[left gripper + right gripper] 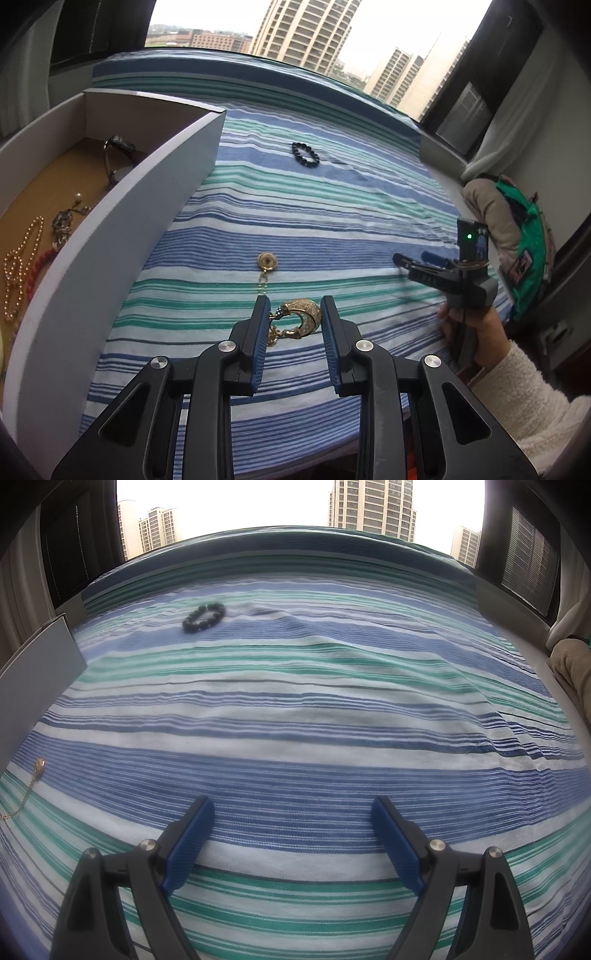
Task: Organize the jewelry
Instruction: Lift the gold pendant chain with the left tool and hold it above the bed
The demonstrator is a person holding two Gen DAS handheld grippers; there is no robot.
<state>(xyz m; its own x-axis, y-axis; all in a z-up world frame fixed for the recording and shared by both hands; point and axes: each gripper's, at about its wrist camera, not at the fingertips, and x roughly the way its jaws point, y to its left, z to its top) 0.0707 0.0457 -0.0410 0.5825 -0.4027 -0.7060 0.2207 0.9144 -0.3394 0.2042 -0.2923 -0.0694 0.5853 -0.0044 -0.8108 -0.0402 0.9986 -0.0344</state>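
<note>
Jaws apart on both: left gripper [294,308] straddles gold pendant [301,317], unseen by right gripper [293,808].

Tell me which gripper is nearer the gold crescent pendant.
Left. The left gripper has its open jaws on either side of the gold crescent pendant; the right gripper sits off to the right, over bare bedsheet.

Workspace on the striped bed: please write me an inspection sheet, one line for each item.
Surface: striped bedsheet, wrinkled.
Job's things: gold crescent piece between the left gripper fingers, not yet clamped; gold pendant and black bead bracelet lie loose; open box holds a bead chain and more.
Clutter: green bag beside the bed.
Grippers: left open; right gripper open, empty.
Cables: nothing seen.
Surroundings: window, tower blocks.
</note>
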